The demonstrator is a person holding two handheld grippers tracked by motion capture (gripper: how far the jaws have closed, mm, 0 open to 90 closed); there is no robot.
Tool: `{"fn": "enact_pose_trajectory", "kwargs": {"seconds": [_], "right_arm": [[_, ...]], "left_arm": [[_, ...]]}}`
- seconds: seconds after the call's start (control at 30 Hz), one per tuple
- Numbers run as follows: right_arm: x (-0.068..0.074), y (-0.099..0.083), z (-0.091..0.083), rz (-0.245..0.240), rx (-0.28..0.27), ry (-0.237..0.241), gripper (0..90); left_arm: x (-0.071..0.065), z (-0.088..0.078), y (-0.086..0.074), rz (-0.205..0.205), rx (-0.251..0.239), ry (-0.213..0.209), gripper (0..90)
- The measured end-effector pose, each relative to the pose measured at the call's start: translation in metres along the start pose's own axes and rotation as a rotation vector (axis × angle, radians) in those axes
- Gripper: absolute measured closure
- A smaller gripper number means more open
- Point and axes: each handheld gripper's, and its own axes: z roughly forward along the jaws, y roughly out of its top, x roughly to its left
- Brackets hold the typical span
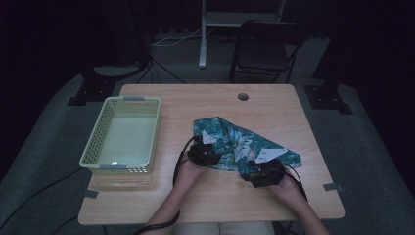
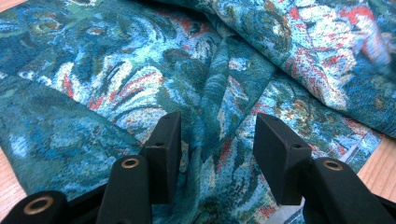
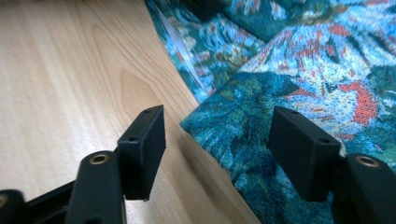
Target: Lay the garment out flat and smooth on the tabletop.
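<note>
A teal patterned cloth (image 1: 240, 142) with red and white marks lies crumpled on the wooden table (image 1: 215, 98), right of centre. My left gripper (image 1: 203, 154) rests at the cloth's near left edge; in the left gripper view it (image 2: 217, 140) stands open over a raised fold of cloth (image 2: 205, 116). My right gripper (image 1: 264, 174) sits at the cloth's near right corner. In the right gripper view it (image 3: 217, 149) is open, its jaws straddling the cloth's edge (image 3: 219, 121), one over bare wood, the other over fabric.
A pale green perforated basket (image 1: 122, 134) stands on the table's left side. A round cable hole (image 1: 242, 96) is near the far edge. A dark folding chair (image 1: 264, 49) stands behind the table. Bare wood (image 3: 70, 70) spreads beside the cloth.
</note>
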Motion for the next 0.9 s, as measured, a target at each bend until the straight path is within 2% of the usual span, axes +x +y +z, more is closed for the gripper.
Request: {"fn": "enact_pose_trajectory", "kwargs": {"seconds": [0.07,0.17,0.2,0.37,0.43,0.47,0.53,0.6,0.67,0.77,0.9], "right_arm": [[0.002,-0.002,0.004,-0.001,0.005,-0.023,39.3],[0.007,-0.004,0.006,-0.032,0.011,-0.071,43.6],[0.008,-0.004,0.006,-0.031,0.010,-0.078,46.9],[0.008,-0.001,0.005,-0.074,0.036,-0.137,73.9],[0.008,0.001,0.003,-0.078,0.042,-0.131,83.3],[0.008,0.003,0.000,-0.065,0.037,-0.117,84.2],[0.009,0.007,-0.006,-0.069,0.024,-0.087,84.7],[0.010,0.010,-0.015,-0.059,-0.011,-0.066,84.8],[0.010,0.014,-0.025,-0.053,-0.046,-0.068,84.8],[0.002,0.019,-0.042,-0.021,-0.108,-0.076,84.7],[-0.014,0.026,-0.062,0.022,-0.169,-0.126,84.8]], "left_arm": [[0.001,0.000,0.000,-0.002,-0.002,-0.004,52.8],[0.000,0.000,-0.001,0.002,-0.005,0.003,52.7],[0.000,0.000,-0.001,0.004,-0.005,0.005,52.7],[-0.001,0.000,-0.002,0.000,-0.015,0.004,52.8],[-0.001,0.000,-0.003,0.005,-0.015,0.006,52.9],[-0.001,-0.001,-0.003,0.005,-0.015,0.010,52.9],[-0.001,-0.003,-0.005,0.011,-0.010,0.013,52.9],[0.000,-0.006,-0.008,0.009,-0.011,0.011,52.9],[0.001,-0.010,-0.011,0.012,-0.004,0.009,52.9],[0.002,-0.017,-0.016,0.014,-0.002,0.002,52.9],[0.005,-0.025,-0.023,0.017,0.000,-0.013,52.9]]}}
